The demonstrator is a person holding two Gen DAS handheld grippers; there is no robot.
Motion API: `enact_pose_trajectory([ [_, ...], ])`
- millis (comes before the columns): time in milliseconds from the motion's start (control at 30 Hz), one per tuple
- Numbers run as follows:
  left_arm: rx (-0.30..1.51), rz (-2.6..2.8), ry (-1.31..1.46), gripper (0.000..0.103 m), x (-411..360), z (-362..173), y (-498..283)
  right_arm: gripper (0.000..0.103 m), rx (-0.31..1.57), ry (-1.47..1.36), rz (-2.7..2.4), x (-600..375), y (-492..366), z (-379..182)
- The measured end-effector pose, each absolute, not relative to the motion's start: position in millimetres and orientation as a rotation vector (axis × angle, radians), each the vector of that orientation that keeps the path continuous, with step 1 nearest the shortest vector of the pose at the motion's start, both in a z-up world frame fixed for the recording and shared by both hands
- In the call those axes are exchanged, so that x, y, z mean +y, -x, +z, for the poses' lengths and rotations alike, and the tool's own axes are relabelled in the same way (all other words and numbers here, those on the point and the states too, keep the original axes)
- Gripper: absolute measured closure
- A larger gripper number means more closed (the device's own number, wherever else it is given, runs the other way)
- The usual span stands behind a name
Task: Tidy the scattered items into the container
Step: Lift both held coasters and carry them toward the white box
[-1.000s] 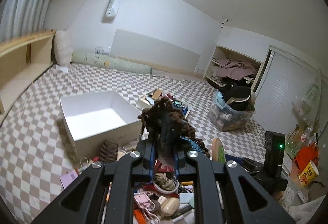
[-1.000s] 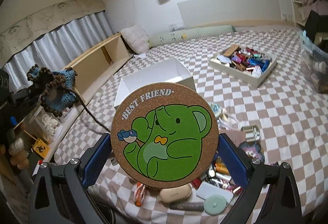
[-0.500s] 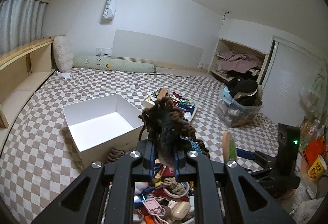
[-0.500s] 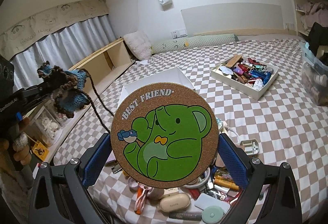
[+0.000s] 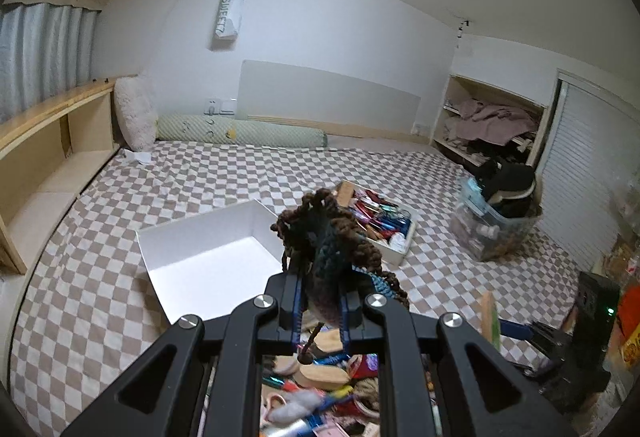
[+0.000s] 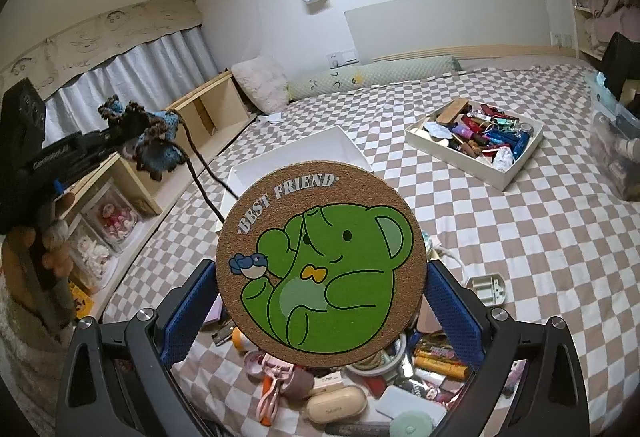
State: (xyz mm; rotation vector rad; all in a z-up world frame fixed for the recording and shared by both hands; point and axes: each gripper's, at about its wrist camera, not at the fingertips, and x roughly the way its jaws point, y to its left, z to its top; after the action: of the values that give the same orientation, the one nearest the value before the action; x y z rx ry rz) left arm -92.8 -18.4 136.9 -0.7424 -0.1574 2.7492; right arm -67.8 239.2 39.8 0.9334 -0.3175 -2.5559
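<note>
Your left gripper is clenched on a brown-and-blue crocheted yarn piece, held above the open white cardboard box on the checkered bedspread. Your right gripper clamps a round cork coaster printed with a green bear over the scattered small items.

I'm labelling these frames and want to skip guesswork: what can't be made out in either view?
- Left wrist view: the pile of small items is mostly hidden by the left gripper and blurred.
- Left wrist view: the crocheted piece covers the white box's near right corner.
- Right wrist view: the cork coaster in the right gripper hides most of that box.
- Right wrist view: the clear bin is cut off by the edge.
</note>
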Motion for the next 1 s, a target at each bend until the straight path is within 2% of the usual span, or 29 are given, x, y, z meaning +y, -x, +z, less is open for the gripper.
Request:
enact_pose_trajectory([
  [400,-0.168,2.844,0.752,0.089,-41.9,139.1,151.7,0.003,-0.282,-0.895,-2.521,226.6,102.4,65.8],
  [633,-0.223,2.870,0.819,0.089,-57.1,123.3,184.3,0.003,-0.271,-0.890,-2.528,211.8,131.0,79.9],
  [1000,-0.280,2.872,0.911,0.089,-74.8,106.2,219.4,0.003,-0.384,-0.935,-2.464,168.5,195.0,95.4],
])
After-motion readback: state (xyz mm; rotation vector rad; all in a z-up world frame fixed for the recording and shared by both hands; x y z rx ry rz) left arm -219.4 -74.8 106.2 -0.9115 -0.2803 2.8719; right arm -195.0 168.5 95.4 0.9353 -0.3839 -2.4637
